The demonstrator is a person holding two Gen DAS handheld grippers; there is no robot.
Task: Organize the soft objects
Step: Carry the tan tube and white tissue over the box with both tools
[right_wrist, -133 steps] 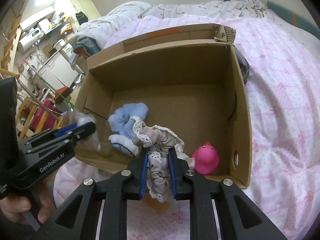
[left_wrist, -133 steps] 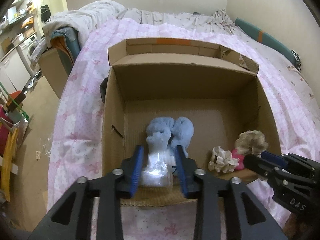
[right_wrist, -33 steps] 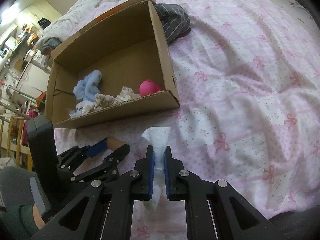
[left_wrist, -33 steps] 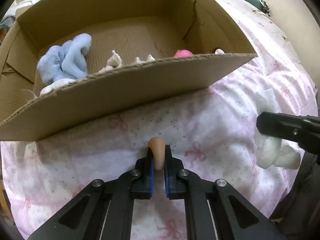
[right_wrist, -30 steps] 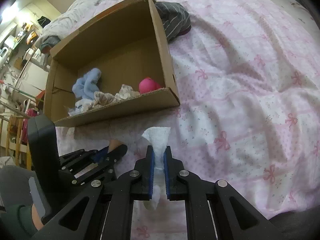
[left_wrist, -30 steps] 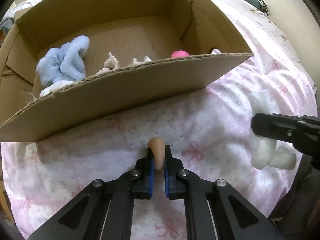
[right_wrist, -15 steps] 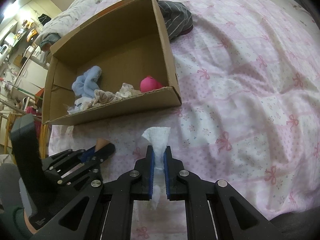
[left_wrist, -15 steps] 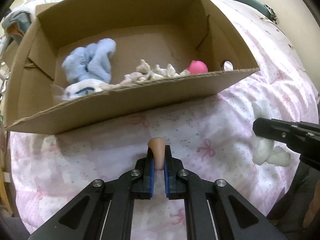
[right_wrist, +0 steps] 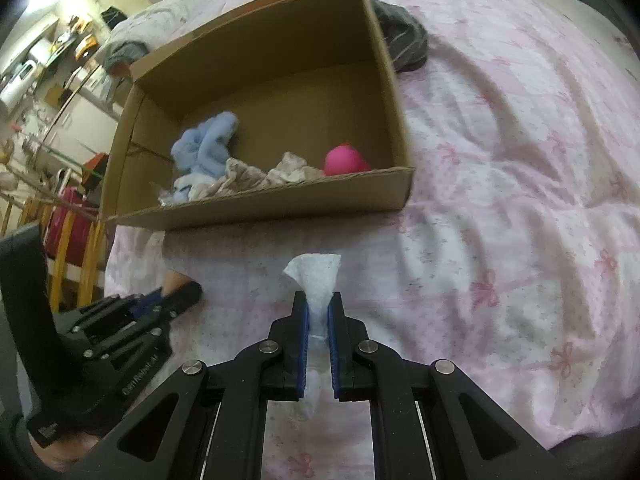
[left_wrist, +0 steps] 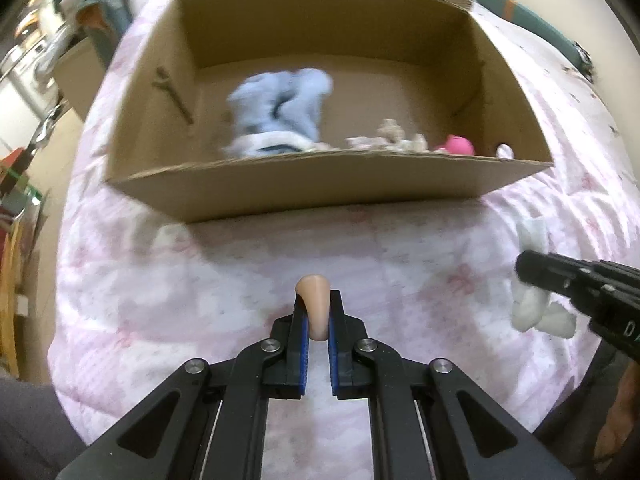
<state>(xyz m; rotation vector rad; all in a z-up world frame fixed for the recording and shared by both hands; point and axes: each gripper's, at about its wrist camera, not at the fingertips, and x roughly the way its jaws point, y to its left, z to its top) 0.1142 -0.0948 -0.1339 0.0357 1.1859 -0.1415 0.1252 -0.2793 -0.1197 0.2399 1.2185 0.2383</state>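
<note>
Behind box: grey striped cloth

Matt corrugated cardboard box, fluffy blue plush, quilted cloth bedspread

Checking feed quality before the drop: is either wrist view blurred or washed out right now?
Left wrist view: motion-smeared, the blue plush and cardboard box edges soft, the gripped peach piece sharper. Right wrist view: crisper, the white tissue clear; bright glare top left, fisheye bending throughout.

Both wrist views look forward and down from near the bedspread, sharing the cardboard box.
</note>
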